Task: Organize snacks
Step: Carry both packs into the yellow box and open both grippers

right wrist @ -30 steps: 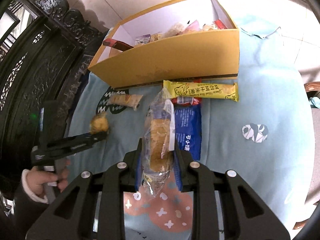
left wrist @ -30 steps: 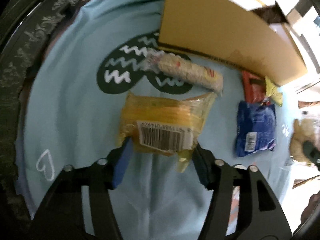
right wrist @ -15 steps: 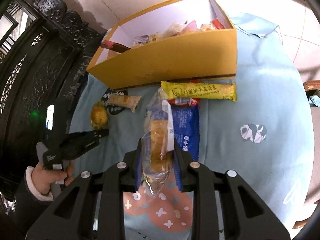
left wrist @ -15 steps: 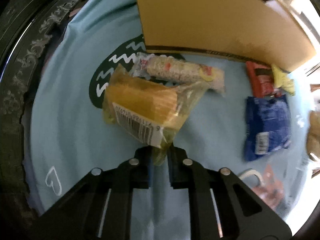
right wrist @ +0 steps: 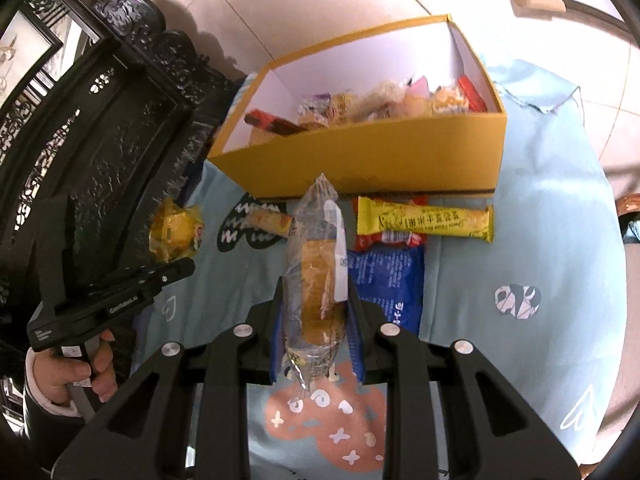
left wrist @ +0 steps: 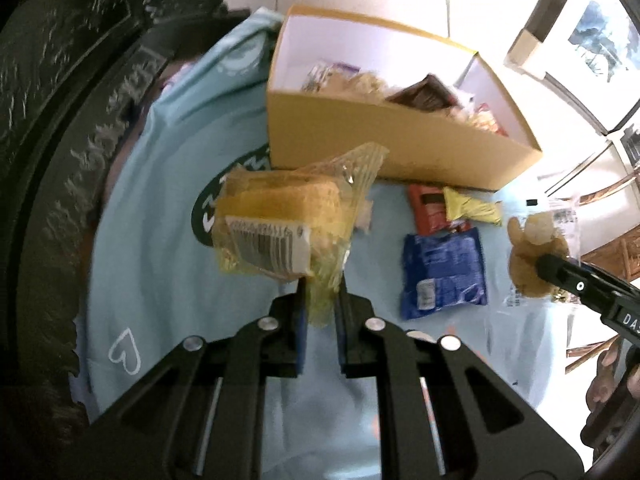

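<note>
Left wrist view shows the left gripper (left wrist: pixel 322 312) pinched shut on the crimped tail of a yellow cake packet (left wrist: pixel 280 224), which hangs clear above the light blue tablecloth (left wrist: pixel 168 216) just near of the yellow cardboard box (left wrist: pixel 384 140). Only the thin seal is between the jaws, so the packet droops and can swing or slip; my judgement is that the carry to the box should be slow and level, high enough for the packet's bottom edge to pass over the box's near wall, with the jaws opening only once the cake is over the white interior. In the right wrist view, the right gripper (right wrist: pixel 316 312) is closed around the lower body of a clear-wrapped bread roll (right wrist: pixel 316 276), held upright with its top sealed end pointing toward the box, a firmer hold than the left one. The box already holds a row of wrapped snacks along its far side, with more open room toward its near left corner, so aiming there seems wise to avoid piling. On the cloth lie a blue packet (right wrist: pixel 388 288), a long yellow bar (right wrist: pixel 424 220), a red packet (right wrist: pixel 390 238) partly beneath it, and a small wafer roll (right wrist: pixel 268 220) on the dark zigzag print. The two hands sit close together, so sending them to the box one after the other would keep the grippers from bumping.
</note>
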Demonstrator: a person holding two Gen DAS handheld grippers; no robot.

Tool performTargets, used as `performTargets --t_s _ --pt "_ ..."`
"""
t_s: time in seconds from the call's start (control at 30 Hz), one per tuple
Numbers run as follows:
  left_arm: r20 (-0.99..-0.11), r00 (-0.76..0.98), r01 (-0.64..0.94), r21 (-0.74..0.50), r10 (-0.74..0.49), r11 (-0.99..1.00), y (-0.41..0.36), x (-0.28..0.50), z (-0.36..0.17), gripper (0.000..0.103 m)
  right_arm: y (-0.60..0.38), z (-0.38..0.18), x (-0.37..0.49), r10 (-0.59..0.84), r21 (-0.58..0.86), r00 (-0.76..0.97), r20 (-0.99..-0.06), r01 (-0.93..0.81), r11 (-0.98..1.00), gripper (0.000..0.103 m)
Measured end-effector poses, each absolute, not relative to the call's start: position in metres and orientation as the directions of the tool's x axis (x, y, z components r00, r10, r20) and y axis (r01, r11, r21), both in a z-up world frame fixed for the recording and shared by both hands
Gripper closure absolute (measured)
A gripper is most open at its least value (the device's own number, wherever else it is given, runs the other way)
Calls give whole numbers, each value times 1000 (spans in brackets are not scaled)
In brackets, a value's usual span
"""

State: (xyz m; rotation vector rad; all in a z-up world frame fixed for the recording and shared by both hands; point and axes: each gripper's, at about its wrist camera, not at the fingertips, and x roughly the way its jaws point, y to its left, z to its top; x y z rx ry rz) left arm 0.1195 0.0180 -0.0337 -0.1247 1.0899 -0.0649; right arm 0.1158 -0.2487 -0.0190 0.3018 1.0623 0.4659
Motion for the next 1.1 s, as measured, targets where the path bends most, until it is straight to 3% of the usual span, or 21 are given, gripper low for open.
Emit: performTargets --t_s 0.5,0.53,0.57,0.6,0.63,0.73,0.83,1.0,1.07,1.1 --pt "-806 575 87 -113 -143 990 -20 141 40 90 -263 44 131 509 433 514 -690 -271 860 76" --pt "-809 570 96 -106 -142 990 -21 143 39 76 -263 45 133 508 431 518 -688 -271 861 76" --pt "-816 562 96 -100 -137 990 -22 144 34 38 -264 46 134 509 435 520 -686 -269 860 76" --pt "-821 557 88 -94 -127 992 -22 143 26 22 -265 45 134 512 437 519 -685 -269 858 76" --pt "-821 557 89 -87 -122 992 -21 143 18 16 -265 44 134 512 438 518 -686 -268 858 76" --pt "-860 486 153 -87 -152 984 -29 149 -26 16 -267 31 133 512 449 500 -699 -250 858 76" --pt "-899 424 247 -3 -111 969 -48 156 -72 16 -268 19 131 512 460 480 -713 -232 857 76" --pt "-913 394 322 33 -102 946 -67 170 -111 18 -276 10 127 500 464 471 -727 -199 863 76" --pt "-929 355 338 26 -102 941 -72 181 -127 41 -280 7 128 495 468 471 -730 -183 865 76" --pt "-935 342 337 27 -96 941 -73 185 -133 47 -280 6 128 493 469 469 -733 -178 865 76"
